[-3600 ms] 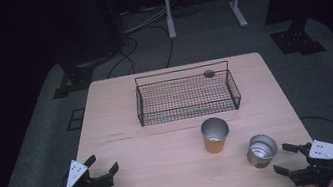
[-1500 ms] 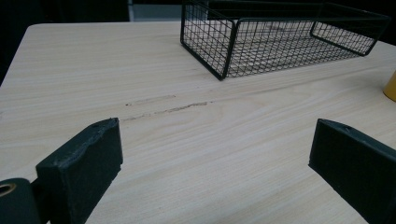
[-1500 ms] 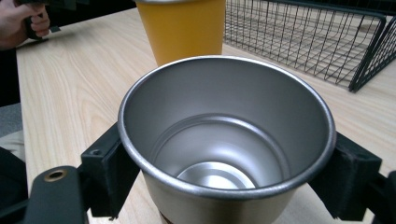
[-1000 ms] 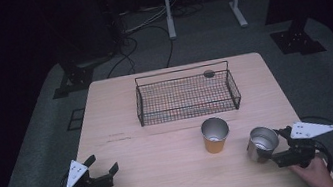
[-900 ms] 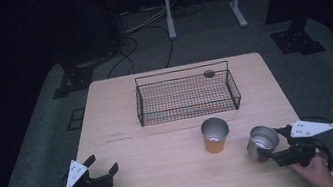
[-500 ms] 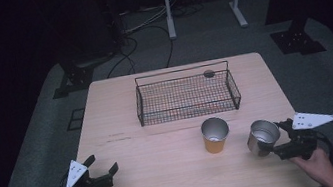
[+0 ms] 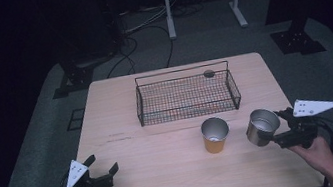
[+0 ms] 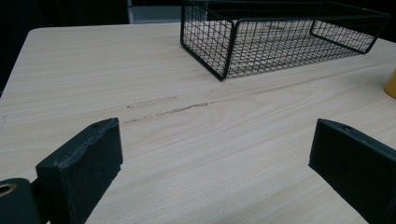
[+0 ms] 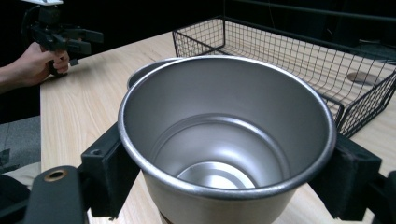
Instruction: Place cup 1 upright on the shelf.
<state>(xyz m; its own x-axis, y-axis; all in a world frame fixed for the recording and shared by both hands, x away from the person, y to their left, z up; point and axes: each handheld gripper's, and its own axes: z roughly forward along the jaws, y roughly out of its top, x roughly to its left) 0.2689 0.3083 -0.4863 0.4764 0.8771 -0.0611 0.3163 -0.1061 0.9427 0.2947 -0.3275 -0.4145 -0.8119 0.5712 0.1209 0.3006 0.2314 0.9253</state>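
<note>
Steel cup [image 7: 263, 127] hangs beside yellow cup [image 7: 215, 135], wire basket [image 7: 185, 93] beyond.

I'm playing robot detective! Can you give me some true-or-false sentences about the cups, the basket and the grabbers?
1. The right gripper is clamped around the silver cup. True.
2. The silver cup has juice in it. False: it's empty inside.
3. The left gripper is holding the orange cup. False: its jaws are open with nothing between them, and that cup stands alone on the table.
4. The wire basket sits farther back than both cups. True.
</note>
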